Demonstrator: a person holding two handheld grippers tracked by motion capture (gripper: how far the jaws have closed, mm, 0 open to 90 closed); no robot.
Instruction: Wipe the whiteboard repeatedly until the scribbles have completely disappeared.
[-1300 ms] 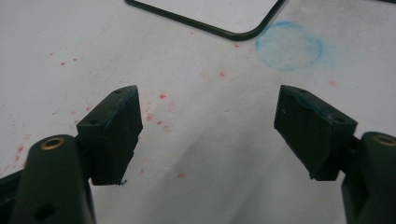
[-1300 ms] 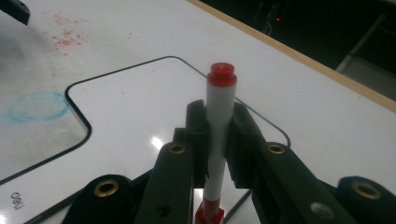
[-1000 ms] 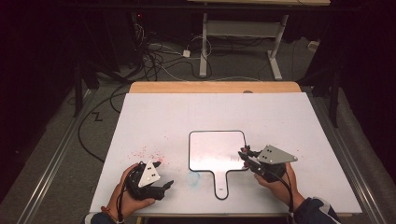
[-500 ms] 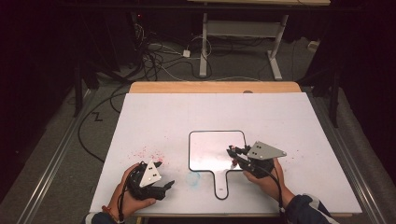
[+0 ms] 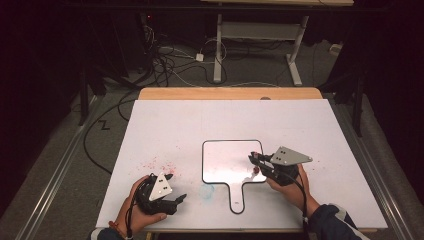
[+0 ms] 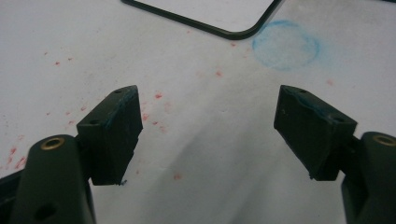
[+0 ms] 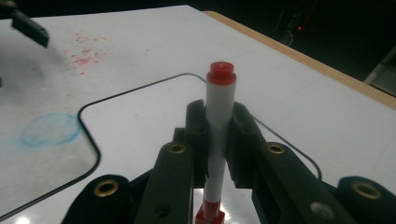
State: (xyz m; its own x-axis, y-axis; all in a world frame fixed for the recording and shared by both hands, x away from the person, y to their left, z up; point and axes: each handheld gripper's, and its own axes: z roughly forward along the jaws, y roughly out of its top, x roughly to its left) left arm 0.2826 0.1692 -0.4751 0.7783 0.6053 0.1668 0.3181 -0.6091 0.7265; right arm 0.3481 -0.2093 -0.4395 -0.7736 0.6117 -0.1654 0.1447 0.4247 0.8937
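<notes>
We saw the right gripper (image 7: 218,135) clamped on a white marker (image 7: 218,140) with red ends, held over the whiteboard's (image 5: 225,160) right edge. The left gripper (image 6: 208,126) sat near the table's (image 5: 200,120) front, jaws wide apart above red specks (image 6: 159,95) and a blue smudge (image 6: 286,45).

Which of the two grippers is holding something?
The right gripper: its fingers clamp a white marker with a red cap. The left gripper is open, nothing between its fingers.
</notes>
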